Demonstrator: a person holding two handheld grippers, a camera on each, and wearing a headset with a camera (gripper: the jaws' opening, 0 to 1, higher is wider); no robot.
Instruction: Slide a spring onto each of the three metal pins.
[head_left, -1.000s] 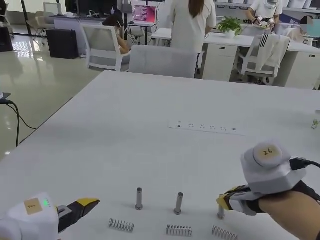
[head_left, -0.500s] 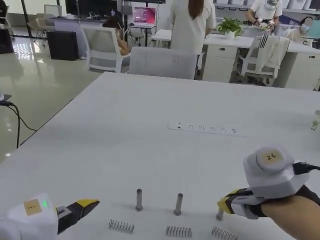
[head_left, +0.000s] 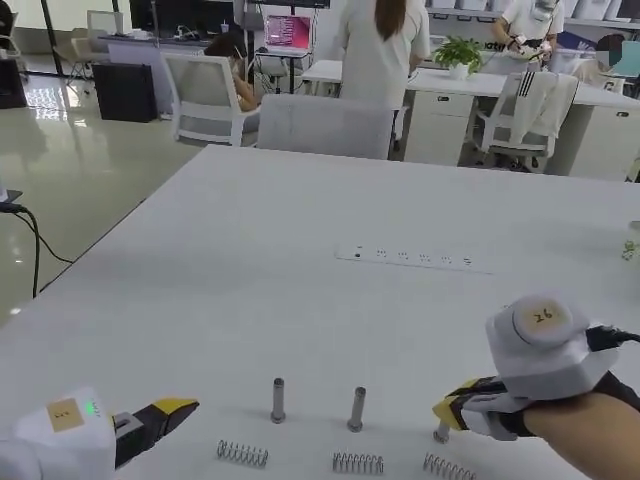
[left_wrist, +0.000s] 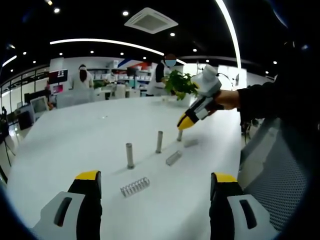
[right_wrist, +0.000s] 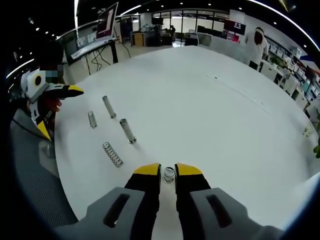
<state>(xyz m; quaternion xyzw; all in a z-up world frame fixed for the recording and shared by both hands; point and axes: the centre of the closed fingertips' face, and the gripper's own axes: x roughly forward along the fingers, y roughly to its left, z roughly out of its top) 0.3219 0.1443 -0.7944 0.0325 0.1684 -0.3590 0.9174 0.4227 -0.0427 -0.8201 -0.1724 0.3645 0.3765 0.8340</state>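
Observation:
Three short metal pins stand in a row near the table's front edge: the left pin (head_left: 278, 399), the middle pin (head_left: 357, 408) and the right pin (head_left: 441, 433). A spring lies in front of each: left spring (head_left: 243, 454), middle spring (head_left: 358, 462), right spring (head_left: 448, 467). My right gripper (head_left: 448, 408) is down at the right pin, and its jaws are closed onto the pin's top (right_wrist: 168, 174). My left gripper (left_wrist: 156, 181) stands wide open with nothing between its fingers, a little left of the left spring (left_wrist: 135, 186).
A strip of sockets (head_left: 412, 257) is set into the white table (head_left: 300, 250) further back. Office chairs, desks and people stand beyond the far edge. A green plant (left_wrist: 180, 84) sits at the table's far side.
My right gripper has sunk slightly at the right pin. The left gripper, the other pins and the springs have not moved.

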